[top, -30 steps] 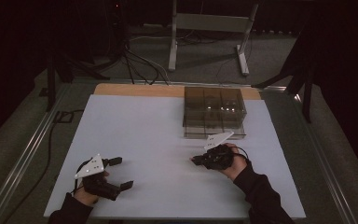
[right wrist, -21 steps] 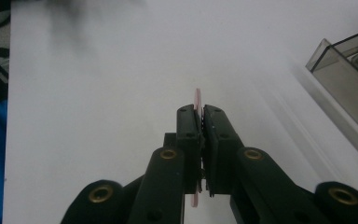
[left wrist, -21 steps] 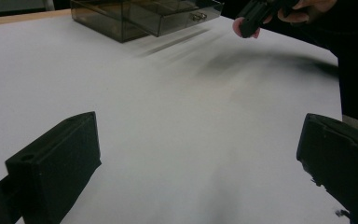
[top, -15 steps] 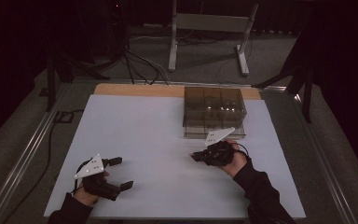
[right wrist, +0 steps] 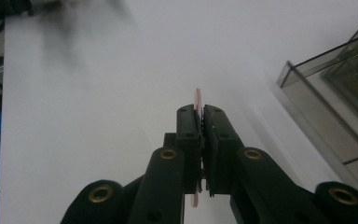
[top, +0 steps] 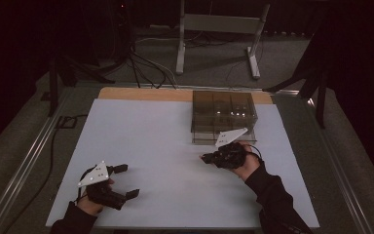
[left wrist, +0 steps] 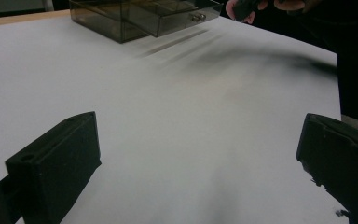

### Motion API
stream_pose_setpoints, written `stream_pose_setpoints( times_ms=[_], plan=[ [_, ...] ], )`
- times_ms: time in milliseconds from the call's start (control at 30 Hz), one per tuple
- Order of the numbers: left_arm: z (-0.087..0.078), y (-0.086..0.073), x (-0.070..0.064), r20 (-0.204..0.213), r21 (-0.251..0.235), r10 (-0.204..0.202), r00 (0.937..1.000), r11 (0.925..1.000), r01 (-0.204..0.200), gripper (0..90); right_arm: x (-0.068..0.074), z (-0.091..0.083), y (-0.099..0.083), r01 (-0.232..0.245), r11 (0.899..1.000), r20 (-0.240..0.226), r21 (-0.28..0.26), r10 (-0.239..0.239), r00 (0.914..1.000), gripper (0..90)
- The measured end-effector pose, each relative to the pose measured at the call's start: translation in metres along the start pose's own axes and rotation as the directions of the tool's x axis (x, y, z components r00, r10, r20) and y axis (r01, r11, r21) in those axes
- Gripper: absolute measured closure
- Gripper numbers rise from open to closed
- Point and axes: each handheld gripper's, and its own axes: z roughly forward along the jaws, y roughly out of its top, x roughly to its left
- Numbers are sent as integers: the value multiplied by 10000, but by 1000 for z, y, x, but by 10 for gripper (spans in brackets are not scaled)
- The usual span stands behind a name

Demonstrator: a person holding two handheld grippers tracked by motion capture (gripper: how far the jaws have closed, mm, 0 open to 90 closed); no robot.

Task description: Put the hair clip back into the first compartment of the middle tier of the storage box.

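My right gripper (right wrist: 201,110) is shut on a thin pink card (right wrist: 197,99), held edge-on between the jaws and sticking out a little past the tips. In the high view that gripper (top: 205,157) hovers just in front of a smoky clear plastic drawer box (top: 224,114), jaws pointing left. One drawer of the box (left wrist: 140,16) is slid out a little at the front. My left gripper (top: 127,181) rests open at the table's near left, nothing between its black jaws (left wrist: 56,163).
A white sheet (top: 165,146) covers the table, with a wooden strip (top: 141,94) along the far edge. Metal rails (top: 24,161) run down both sides. Cables and a stand's legs (top: 214,44) lie on the floor beyond.
My right gripper has drifted slightly right and toward the box front. The left gripper has stayed in place.
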Motion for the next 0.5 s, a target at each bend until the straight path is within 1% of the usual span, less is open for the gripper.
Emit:
stream_pose_setpoints(
  times_ms=[300,500],
  plan=[
    [0,0,0,2,-12,14,10000,10000,-14,4,-8,-6,9,-72,9999,224,-147,75,9997,854],
    [0,0,0,2,-3,15,10000,10000,-15,4,-14,-10,15,-213,9994,343,-274,223,9992,854]
  ],
)
